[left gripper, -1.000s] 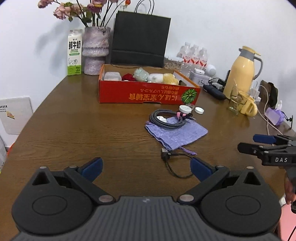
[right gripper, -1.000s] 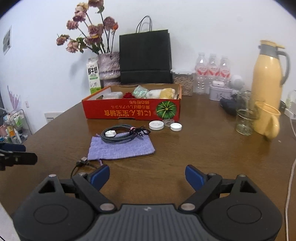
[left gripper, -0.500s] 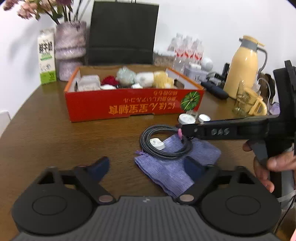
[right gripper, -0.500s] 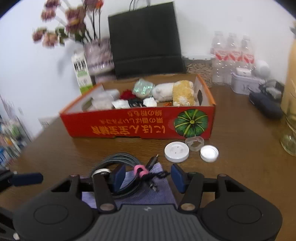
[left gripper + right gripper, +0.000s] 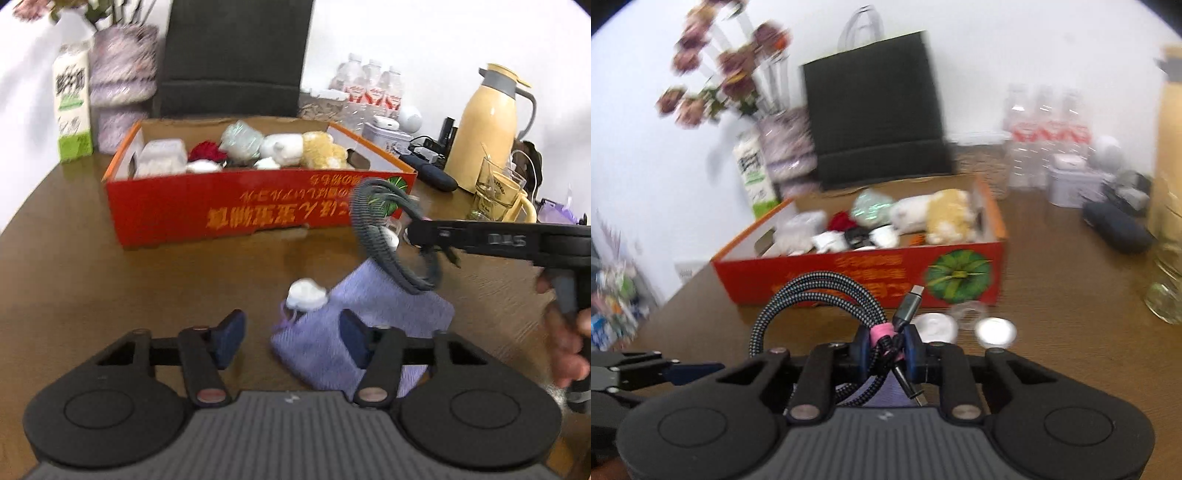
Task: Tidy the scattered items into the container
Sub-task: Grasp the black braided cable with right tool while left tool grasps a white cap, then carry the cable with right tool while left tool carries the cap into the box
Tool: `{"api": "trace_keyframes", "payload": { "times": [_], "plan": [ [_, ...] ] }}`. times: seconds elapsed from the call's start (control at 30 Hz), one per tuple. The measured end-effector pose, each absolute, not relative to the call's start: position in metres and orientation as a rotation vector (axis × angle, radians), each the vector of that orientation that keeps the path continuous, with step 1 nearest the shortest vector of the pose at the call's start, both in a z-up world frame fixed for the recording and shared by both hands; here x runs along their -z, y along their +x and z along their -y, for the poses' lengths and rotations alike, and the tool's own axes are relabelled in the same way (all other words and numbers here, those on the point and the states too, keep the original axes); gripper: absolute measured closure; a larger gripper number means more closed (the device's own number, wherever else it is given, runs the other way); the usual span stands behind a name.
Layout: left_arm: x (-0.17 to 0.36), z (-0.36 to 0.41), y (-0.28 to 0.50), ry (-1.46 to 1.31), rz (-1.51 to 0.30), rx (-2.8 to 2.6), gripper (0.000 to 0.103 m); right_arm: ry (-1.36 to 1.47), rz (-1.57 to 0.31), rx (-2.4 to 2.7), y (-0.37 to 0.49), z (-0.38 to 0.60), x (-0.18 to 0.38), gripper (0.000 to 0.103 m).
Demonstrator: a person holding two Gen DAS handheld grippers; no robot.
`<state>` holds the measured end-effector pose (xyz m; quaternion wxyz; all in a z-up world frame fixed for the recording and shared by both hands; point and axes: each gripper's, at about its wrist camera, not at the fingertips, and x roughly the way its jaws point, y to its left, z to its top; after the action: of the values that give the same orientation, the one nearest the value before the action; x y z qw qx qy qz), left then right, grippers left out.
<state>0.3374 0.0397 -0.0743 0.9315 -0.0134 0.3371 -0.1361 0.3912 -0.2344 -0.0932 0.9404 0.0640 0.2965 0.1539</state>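
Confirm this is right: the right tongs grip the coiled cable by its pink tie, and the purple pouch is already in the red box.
One thing is wrong: the purple pouch lies on the table, outside the red box, as the left wrist view shows. The right tongs do grip the coiled cable at its pink tie.

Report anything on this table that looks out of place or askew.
Loose items lie outside the red cardboard box: a purple cloth pouch lying rumpled, a small white object at its edge, and round white lids beside the box. The coiled braided cable hangs tilted from the closing right tool.
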Motion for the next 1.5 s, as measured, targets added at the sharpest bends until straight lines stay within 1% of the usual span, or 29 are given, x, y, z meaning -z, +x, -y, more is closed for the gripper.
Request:
{"api": "trace_keyframes", "payload": {
  "times": [0.1,0.13,0.17,0.23,0.37,0.57,0.67,0.83,1.2,1.33,1.5],
  "plan": [
    [0.078,-0.027,0.358,-0.003,-0.706,0.298,0.053,0.145,-0.603,-0.274,0.386,0.252,0.091,0.085],
    [0.080,-0.023,0.362,0.008,-0.710,0.296,0.057,0.146,-0.605,-0.267,0.383,0.255,0.091,0.085],
    [0.082,-0.018,0.367,0.029,-0.712,0.308,0.064,0.149,-0.607,-0.266,0.380,0.259,0.092,0.085],
    [0.088,-0.012,0.373,0.054,-0.717,0.328,0.073,0.156,-0.613,-0.268,0.373,0.264,0.093,0.085],
    [0.090,-0.009,0.368,0.064,-0.681,0.300,0.074,0.160,-0.624,-0.272,0.358,0.266,0.099,0.085],
    [0.059,-0.023,0.328,-0.003,-0.548,0.191,0.074,0.121,-0.630,-0.314,0.331,0.258,0.101,0.085],
    [0.057,-0.022,0.303,0.035,-0.554,0.113,0.074,0.081,-0.631,-0.310,0.317,0.255,0.103,0.085],
    [0.054,-0.032,0.262,-0.030,-0.568,0.070,0.074,0.095,-0.650,-0.290,0.299,0.261,0.106,0.085],
    [0.034,-0.047,0.198,-0.074,-0.531,0.081,0.074,0.092,-0.598,-0.297,0.255,0.263,0.085,0.085],
    [0.019,-0.063,0.205,-0.097,-0.498,0.104,0.074,0.125,-0.567,-0.321,0.256,0.267,0.067,0.085],
    [-0.020,-0.087,0.259,-0.052,-0.444,0.153,0.074,0.053,-0.468,-0.324,0.303,0.265,0.018,0.085]
  ]
}}
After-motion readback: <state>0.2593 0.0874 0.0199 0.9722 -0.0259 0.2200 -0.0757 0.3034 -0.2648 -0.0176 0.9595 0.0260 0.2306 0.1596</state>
